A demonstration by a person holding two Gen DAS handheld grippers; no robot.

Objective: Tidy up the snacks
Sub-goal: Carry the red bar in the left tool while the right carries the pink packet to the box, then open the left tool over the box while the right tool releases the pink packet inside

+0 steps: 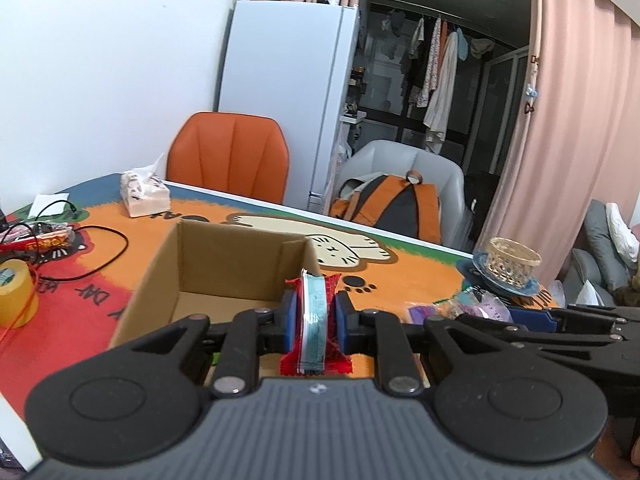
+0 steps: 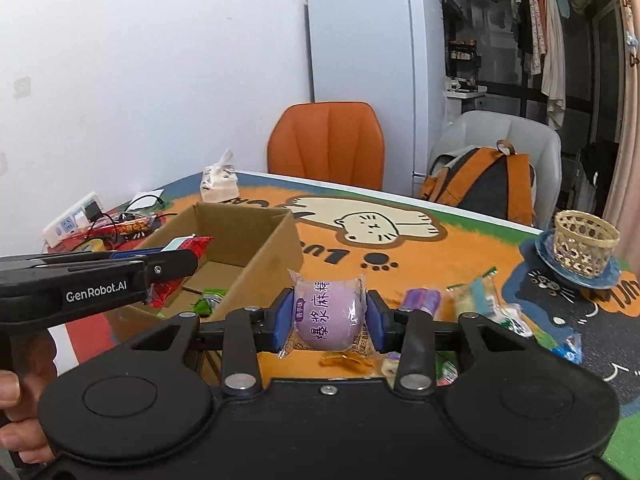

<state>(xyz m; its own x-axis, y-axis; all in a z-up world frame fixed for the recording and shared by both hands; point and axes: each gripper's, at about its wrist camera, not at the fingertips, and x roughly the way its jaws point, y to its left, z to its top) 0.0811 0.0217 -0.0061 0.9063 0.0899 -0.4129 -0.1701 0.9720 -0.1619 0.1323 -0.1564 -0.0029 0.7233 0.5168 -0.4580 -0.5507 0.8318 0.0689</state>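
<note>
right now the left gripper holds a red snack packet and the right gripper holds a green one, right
Not quite. The left gripper does hold the red snack packet, but the right gripper holds a purple snack packet, not a green one, as the right wrist view shows.

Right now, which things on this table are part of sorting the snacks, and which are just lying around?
Part of the job:
red snack packet in the left gripper
purple snack packet in the right gripper
cardboard box
loose snacks on the mat

Just lying about:
tissue pack
yellow tape roll
woven basket
power strip
</note>
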